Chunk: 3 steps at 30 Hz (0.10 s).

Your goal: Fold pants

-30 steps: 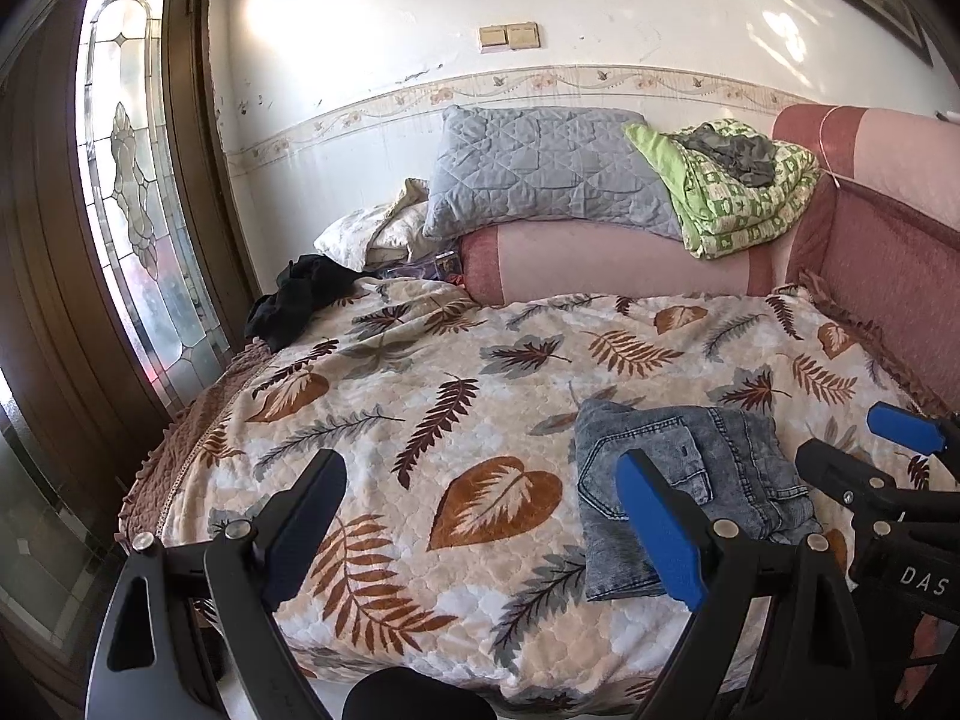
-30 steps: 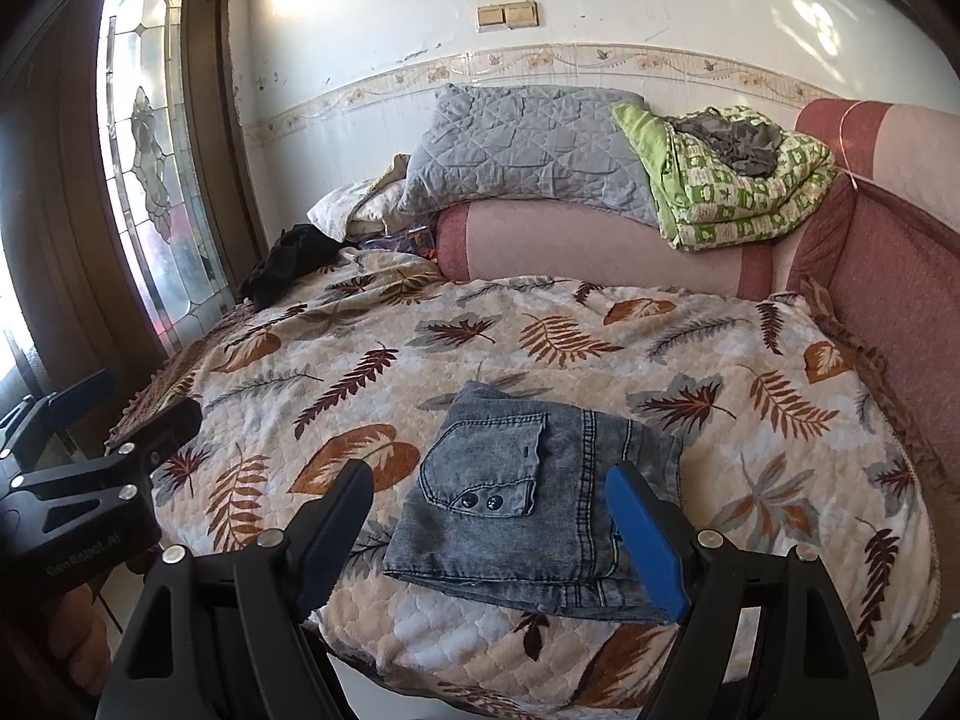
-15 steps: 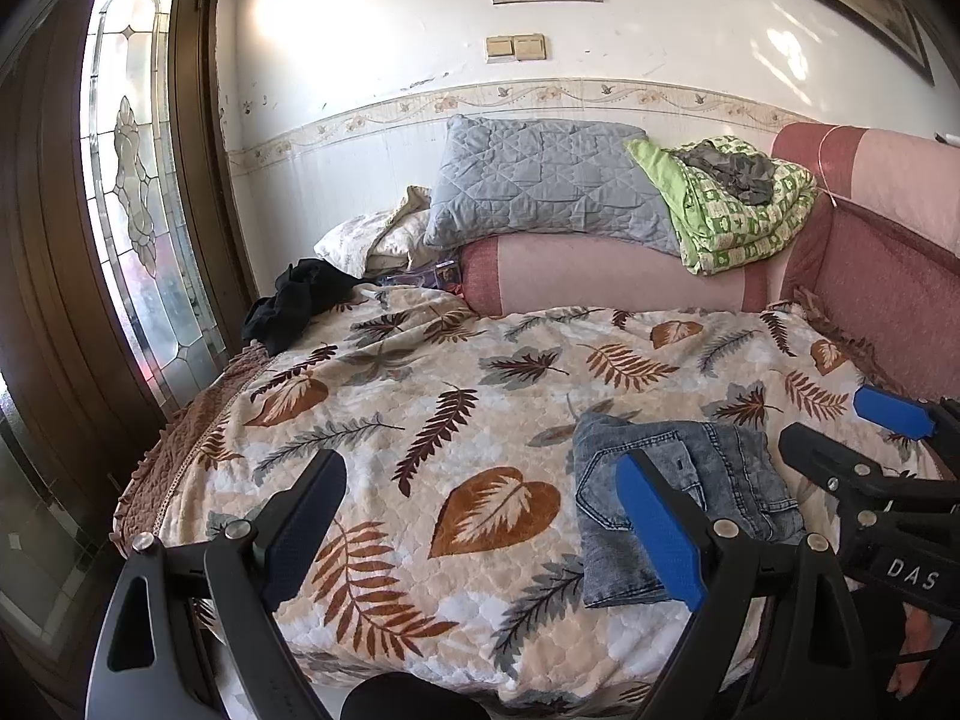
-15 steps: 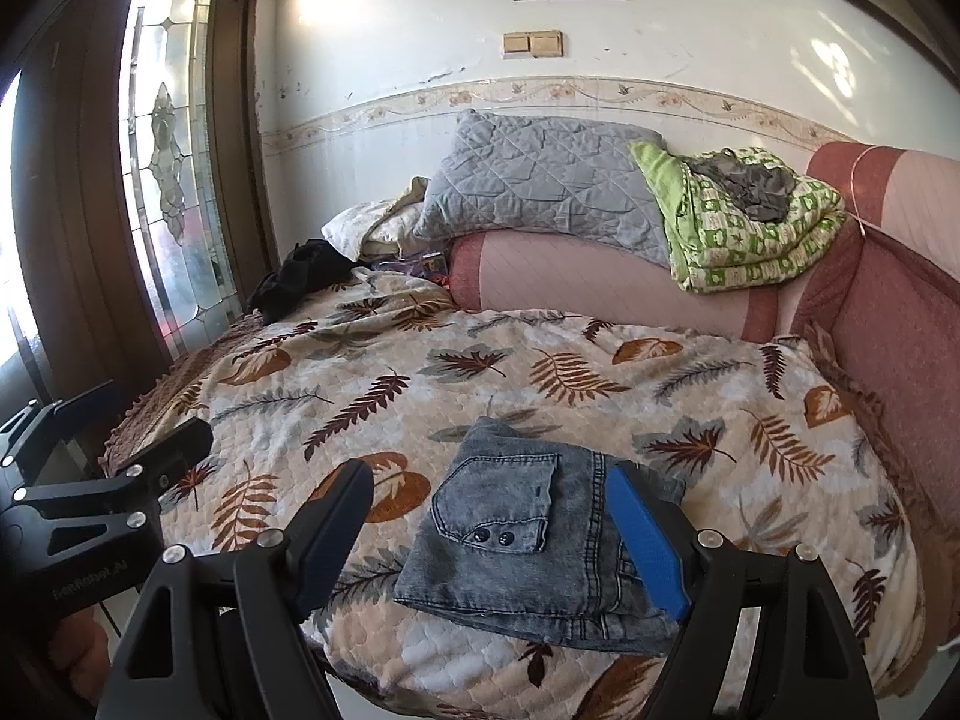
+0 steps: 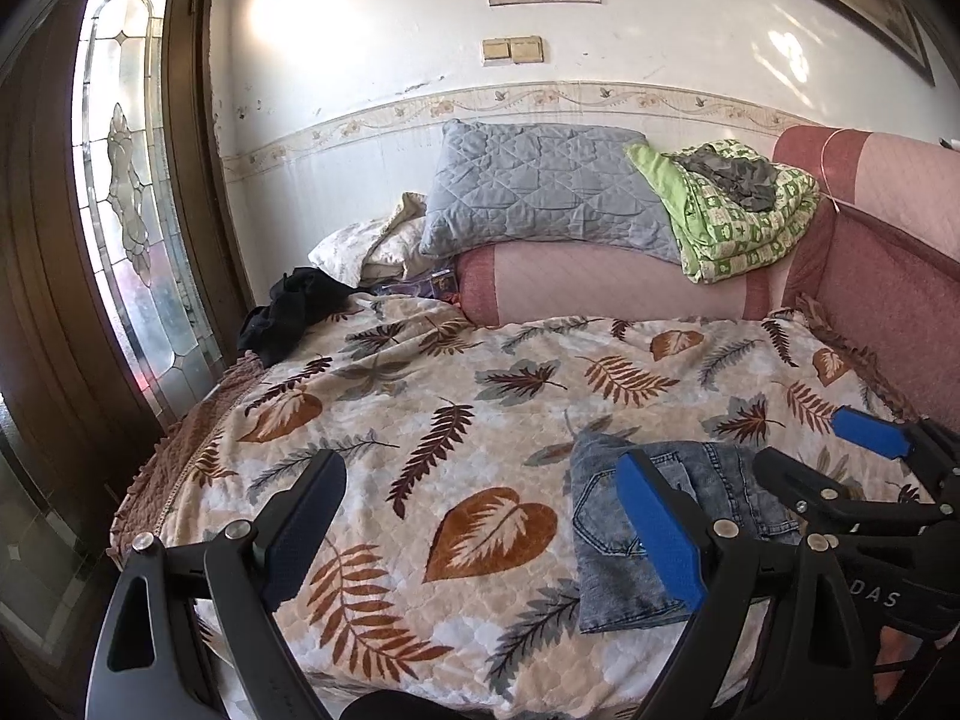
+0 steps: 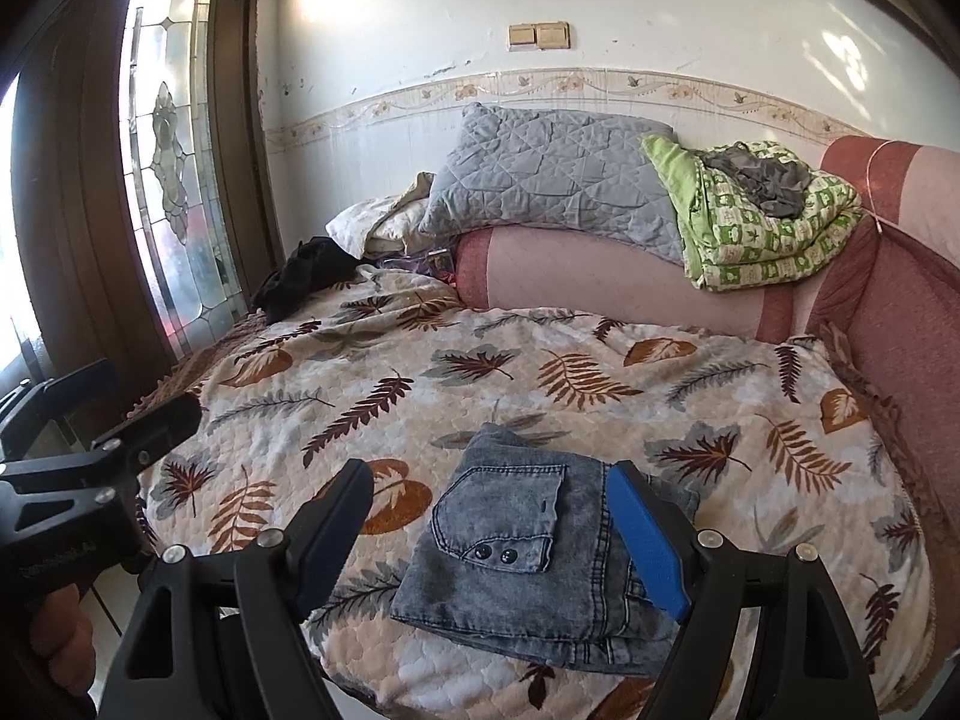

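Observation:
The grey-blue denim pants (image 6: pixel 516 558) lie folded into a compact rectangle near the front edge of the leaf-patterned bedspread (image 6: pixel 600 372), back pocket with two buttons facing up. My right gripper (image 6: pixel 489 522) hovers open just in front of them, touching nothing. My left gripper (image 5: pixel 480 528) is open and empty over the bedspread (image 5: pixel 420 420), to the left of the pants (image 5: pixel 606 546). Each gripper shows in the other's view: the right gripper (image 5: pixel 834 456) at the right edge, the left gripper (image 6: pixel 120 402) at the left edge, held by a hand (image 6: pixel 60 642).
At the back of the bed lie a grey quilted pillow (image 6: pixel 552 174), a folded green blanket (image 6: pixel 762 228) on a pink bolster (image 6: pixel 600 276), and a black garment (image 6: pixel 300 282). A wooden door with a glass pane (image 6: pixel 174 168) stands at the left. A red padded side (image 6: pixel 900 324) borders the right.
Both views have drawn back slightly from the bed, the right one more. The folded pants have not moved, and both grippers stay open.

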{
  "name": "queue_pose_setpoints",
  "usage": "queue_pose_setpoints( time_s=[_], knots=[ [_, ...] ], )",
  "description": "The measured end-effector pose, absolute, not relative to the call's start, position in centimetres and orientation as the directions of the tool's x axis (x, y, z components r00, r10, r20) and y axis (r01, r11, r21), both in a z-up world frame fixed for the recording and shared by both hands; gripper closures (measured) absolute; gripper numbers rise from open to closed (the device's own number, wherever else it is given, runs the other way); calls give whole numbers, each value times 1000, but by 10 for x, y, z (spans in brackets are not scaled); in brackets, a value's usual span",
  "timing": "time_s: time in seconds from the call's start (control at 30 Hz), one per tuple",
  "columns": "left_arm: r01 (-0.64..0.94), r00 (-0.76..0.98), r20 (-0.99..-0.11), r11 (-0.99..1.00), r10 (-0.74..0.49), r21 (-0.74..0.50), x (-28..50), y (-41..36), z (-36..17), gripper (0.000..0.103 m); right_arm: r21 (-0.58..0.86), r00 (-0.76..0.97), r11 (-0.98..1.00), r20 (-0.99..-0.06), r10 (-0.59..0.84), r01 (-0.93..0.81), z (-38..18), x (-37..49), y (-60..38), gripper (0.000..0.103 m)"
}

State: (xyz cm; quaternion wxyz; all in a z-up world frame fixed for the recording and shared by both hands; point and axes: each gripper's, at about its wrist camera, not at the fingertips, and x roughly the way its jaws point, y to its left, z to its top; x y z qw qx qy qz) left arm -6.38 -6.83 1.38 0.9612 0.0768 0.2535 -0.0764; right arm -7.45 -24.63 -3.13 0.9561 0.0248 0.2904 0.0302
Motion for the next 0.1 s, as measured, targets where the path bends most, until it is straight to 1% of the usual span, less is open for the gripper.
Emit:
queue_pose_setpoints(
  time_s=[0.1],
  knots=[
    [198, 838, -531, 977, -124, 84, -50, -71, 10, 11, 79, 824, 996, -560, 83, -46, -35, -64, -252, 20]
  ],
)
